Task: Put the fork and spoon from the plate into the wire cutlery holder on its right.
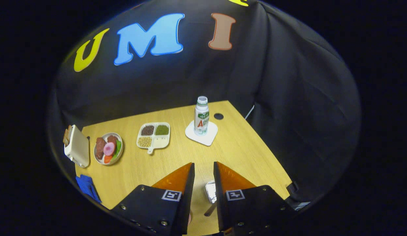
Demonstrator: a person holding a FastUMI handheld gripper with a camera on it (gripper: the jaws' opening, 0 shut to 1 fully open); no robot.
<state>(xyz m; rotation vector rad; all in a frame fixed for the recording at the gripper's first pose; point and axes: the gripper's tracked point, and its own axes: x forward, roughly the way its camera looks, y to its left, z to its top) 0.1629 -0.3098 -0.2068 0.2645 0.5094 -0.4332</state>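
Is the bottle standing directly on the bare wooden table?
No, the bottle stands upright on a white coaster, beyond the open gripper.

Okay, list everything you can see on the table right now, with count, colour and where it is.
table: one, light wood.
bottle: one, white and green, upright on coaster, beyond the claw.
coaster: one, white, under bottle.
divided dish: one, white, holding grains, left of bottle.
food plate: one, white, left of dish.
toaster: one, cream, with bread, far left.
cloth: one, blue, near toaster.
shiny object: one, silvery, between fingers; unidentifiable.
claw: one, open.
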